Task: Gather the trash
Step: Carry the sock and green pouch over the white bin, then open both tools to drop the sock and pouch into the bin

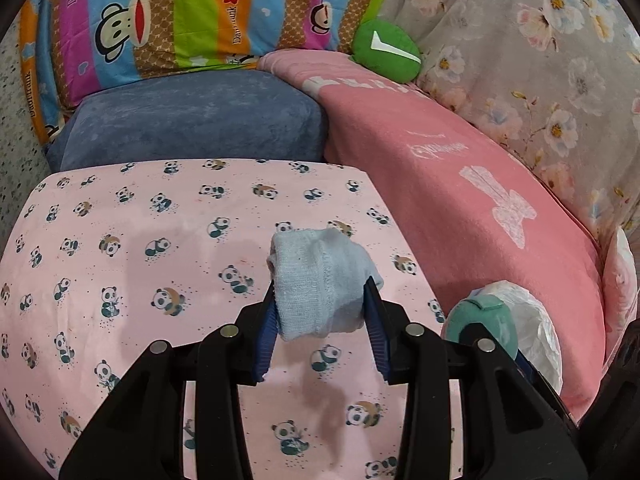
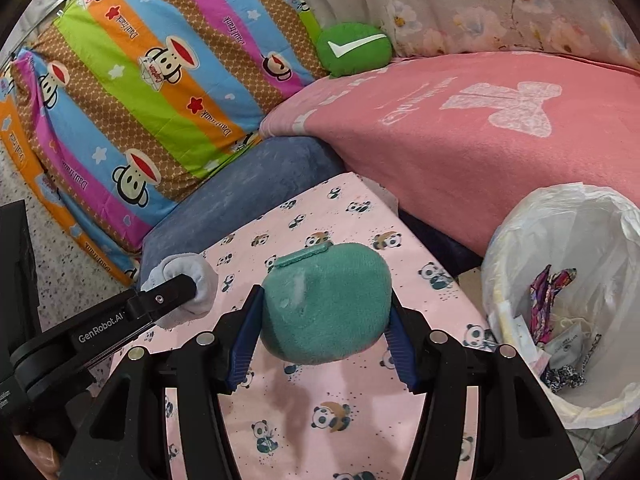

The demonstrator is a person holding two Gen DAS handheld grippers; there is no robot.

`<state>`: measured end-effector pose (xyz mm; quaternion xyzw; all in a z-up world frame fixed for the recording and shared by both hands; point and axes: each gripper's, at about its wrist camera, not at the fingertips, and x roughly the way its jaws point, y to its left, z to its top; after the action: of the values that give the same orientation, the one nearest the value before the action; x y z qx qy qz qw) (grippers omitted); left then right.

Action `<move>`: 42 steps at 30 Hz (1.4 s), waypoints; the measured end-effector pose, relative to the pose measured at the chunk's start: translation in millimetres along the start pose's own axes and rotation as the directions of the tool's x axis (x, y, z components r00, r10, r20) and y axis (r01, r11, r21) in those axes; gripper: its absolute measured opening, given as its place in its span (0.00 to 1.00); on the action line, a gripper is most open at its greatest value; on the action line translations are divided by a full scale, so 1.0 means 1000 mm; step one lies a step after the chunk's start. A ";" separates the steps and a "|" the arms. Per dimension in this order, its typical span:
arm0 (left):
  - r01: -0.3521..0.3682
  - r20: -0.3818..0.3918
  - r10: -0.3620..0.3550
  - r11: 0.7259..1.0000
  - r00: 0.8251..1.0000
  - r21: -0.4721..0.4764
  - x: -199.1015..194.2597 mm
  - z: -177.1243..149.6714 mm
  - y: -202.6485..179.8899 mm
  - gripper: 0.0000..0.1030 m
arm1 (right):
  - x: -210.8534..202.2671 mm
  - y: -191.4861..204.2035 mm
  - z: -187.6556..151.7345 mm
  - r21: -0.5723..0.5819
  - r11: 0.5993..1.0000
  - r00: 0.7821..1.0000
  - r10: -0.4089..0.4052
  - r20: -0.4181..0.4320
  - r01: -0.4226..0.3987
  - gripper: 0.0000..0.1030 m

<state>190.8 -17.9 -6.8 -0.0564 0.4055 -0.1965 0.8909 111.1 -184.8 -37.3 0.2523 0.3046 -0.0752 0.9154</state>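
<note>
My left gripper (image 1: 322, 308) is shut on a pale blue sock (image 1: 320, 280) and holds it above the pink panda cloth (image 1: 120, 240). The sock also shows in the right wrist view (image 2: 188, 276), with the left gripper's finger across it. My right gripper (image 2: 326, 320) is shut on a teal plush pad (image 2: 326, 300) above the same cloth (image 2: 340, 380). The pad also shows in the left wrist view (image 1: 480, 320). A bin lined with a white bag (image 2: 516, 232) stands to the right and holds wrappers and scraps (image 2: 552, 308).
A blue cushion (image 1: 192, 116) lies behind the cloth. A pink blanket (image 1: 460, 184) lies to the right. A striped monkey-print pillow (image 1: 180, 12), a green round cushion (image 1: 386, 52) and a floral quilt (image 1: 540, 60) lie at the back.
</note>
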 end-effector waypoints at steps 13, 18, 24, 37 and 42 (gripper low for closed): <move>0.062 -0.004 -0.062 0.991 0.998 0.117 -0.019 -0.021 -0.098 0.37 | -0.063 -0.071 0.013 0.087 0.996 0.996 -0.041 0.082 0.033 0.54; 0.086 -0.014 -0.085 0.983 0.996 0.164 -0.022 -0.031 -0.132 0.37 | -0.081 -0.100 0.015 0.126 0.991 0.993 -0.062 0.102 0.049 0.54; 0.114 -0.037 -0.109 0.971 0.993 0.212 -0.021 -0.041 -0.168 0.37 | -0.097 -0.128 0.016 0.159 0.985 0.989 -0.090 0.116 0.071 0.54; 0.216 -0.143 -0.185 0.944 0.972 0.248 0.001 -0.062 -0.218 0.39 | -0.115 -0.184 0.014 0.232 0.965 0.982 -0.153 0.113 0.124 0.54; 0.235 -0.152 -0.202 0.939 0.968 0.250 0.007 -0.067 -0.229 0.42 | -0.117 -0.197 0.014 0.240 0.961 0.979 -0.170 0.110 0.139 0.55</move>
<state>75.4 -226.4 3.4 0.0311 0.4214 -0.3499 0.8361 -33.7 -363.4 -40.1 0.3269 0.2526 -0.1976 0.8890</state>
